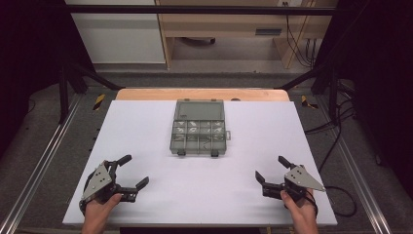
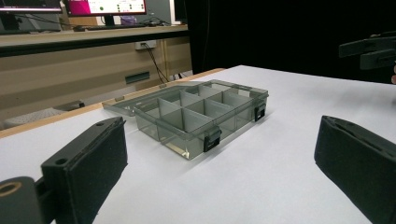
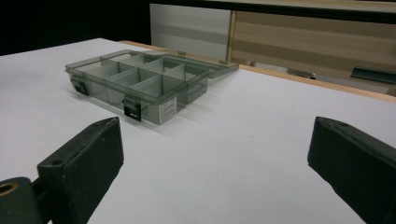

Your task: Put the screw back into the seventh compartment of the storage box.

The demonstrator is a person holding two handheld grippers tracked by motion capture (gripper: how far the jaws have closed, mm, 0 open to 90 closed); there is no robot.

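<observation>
Smoky grey plastic, half see-through, makes the compartment box (image 1: 199, 136) that lies in the middle of the white worktop (image 1: 146, 131), toward its far side. Its lid (image 1: 199, 110) is folded back flat on the far side, and two dark latches (image 1: 181, 152) face the near edge. Inside, thin walls divide it into two rows of cells; I cannot tell what lies in them. The left hand-held gripper (image 1: 129, 171) rests near the near left corner, its jaws spread wide and holding nothing. The right hand-held gripper (image 1: 271, 169) sits at the near right, also wide open and empty. Both are well apart from the box.
</observation>
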